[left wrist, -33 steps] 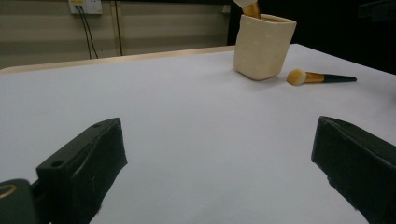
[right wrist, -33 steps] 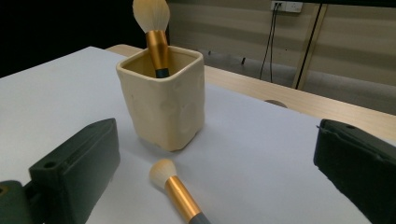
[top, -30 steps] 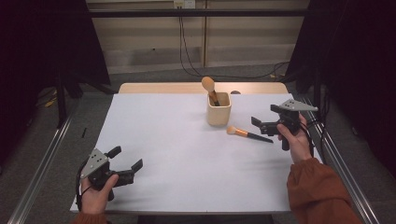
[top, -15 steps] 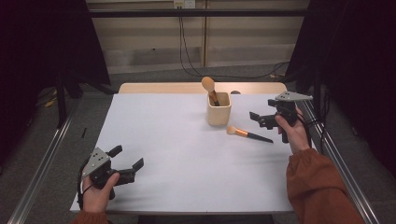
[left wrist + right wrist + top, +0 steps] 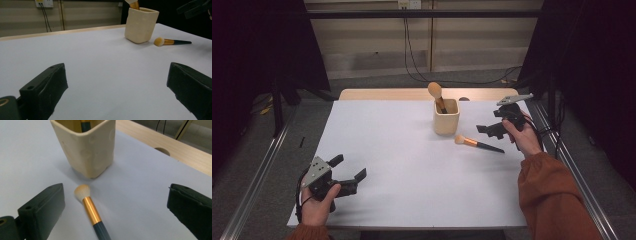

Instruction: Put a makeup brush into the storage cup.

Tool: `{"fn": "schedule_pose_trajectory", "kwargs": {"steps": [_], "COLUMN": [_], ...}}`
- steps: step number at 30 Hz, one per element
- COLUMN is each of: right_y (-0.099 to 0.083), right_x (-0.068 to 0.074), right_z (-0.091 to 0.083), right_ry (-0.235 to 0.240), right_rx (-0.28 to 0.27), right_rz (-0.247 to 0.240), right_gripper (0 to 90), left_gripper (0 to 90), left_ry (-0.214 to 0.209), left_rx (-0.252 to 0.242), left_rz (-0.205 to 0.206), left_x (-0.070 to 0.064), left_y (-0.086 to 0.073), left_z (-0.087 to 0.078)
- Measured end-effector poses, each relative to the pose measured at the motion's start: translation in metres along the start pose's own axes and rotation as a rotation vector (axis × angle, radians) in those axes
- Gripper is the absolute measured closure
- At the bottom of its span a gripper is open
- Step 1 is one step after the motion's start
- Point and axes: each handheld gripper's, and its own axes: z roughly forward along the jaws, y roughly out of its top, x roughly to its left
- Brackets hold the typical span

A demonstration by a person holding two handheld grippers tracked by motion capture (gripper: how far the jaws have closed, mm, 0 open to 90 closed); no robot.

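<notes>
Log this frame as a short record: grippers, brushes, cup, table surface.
left gripper: open, holds nothing, near the table's front left corner
right gripper: open, above the table just beyond the loose brush's handle
loose brush: flat on the table, bristles toward the cup, apart from it
cup: cream, upright, far middle of the table
brush in cup: bristle head up, leaning left
table: white cover, wooden strip at the far edge

Brush in cup (image 5: 438,98): lower handle hidden inside the cup (image 5: 446,120).
Loose brush (image 5: 90,210): handle cut off at bottom edge of right gripper view.
</notes>
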Motion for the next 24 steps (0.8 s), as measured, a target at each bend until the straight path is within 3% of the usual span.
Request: {"fn": "schedule_pose_trajectory", "kwargs": {"steps": [24], "right_y": [0.003], "right_x": [-0.006], "right_z": [0.024], "right_ry": [0.093], "right_rx": [0.412], "right_rz": [-0.148], "right_gripper": [4.9], "left_gripper": [2.8], "left_ry": [0.004], "left_rx": [0.006], "left_rz": [0.006], "left_x": [0.000], "left_y": [0.000], "left_z": [0.000]}}
